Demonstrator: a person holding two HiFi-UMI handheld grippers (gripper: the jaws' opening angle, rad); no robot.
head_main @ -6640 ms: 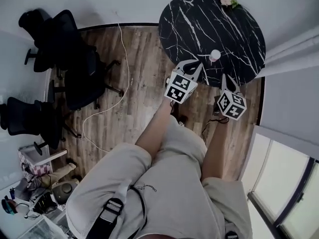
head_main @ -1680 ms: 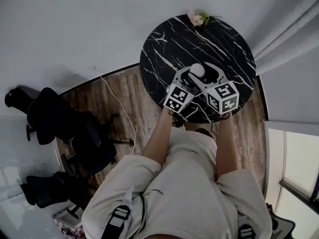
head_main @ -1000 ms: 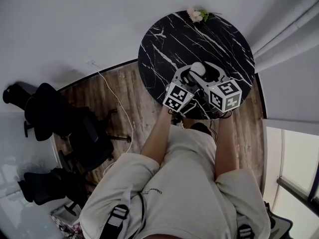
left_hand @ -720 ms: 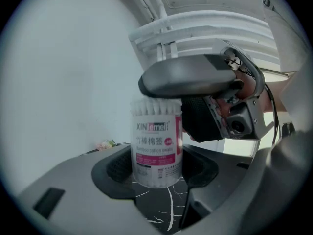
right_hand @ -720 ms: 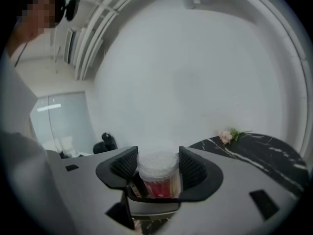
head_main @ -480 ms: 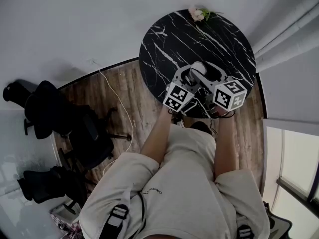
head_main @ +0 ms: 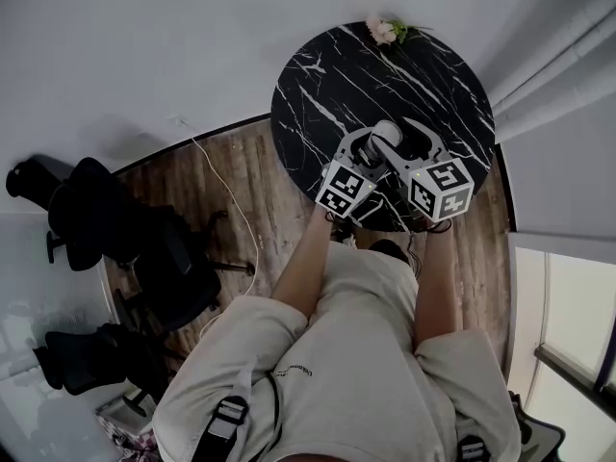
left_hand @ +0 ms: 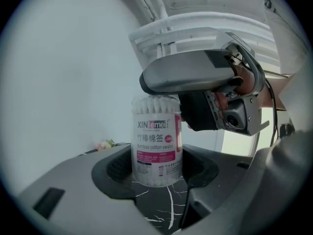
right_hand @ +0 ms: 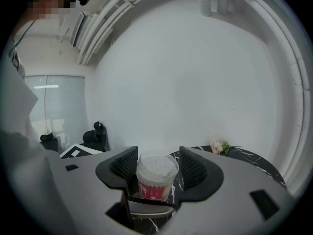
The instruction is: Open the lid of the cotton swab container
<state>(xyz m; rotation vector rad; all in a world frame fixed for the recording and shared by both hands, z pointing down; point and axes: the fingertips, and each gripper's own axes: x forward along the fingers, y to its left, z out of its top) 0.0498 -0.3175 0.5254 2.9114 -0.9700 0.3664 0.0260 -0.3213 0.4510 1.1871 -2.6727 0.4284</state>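
Observation:
The cotton swab container, a clear tube with a pink and white label, stands upright near the front of the black marble table. In the left gripper view the container sits between my left gripper's pads, which press its lower sides. My right gripper comes in from the right at the container's top, its pads meeting both sides of the clear lid. White swab tips show through it. One right finger hides the lid's edge in the left gripper view.
A small pink flower sprig lies at the table's far edge. Black office chairs and a white cable are on the wooden floor to the left. A pale curtain hangs to the right. The person's legs fill the lower head view.
Since 6.6 s ago both grippers have come forward and closed in on the container. Over the last second the right gripper's cube shifted slightly right and down; the left one stayed put.

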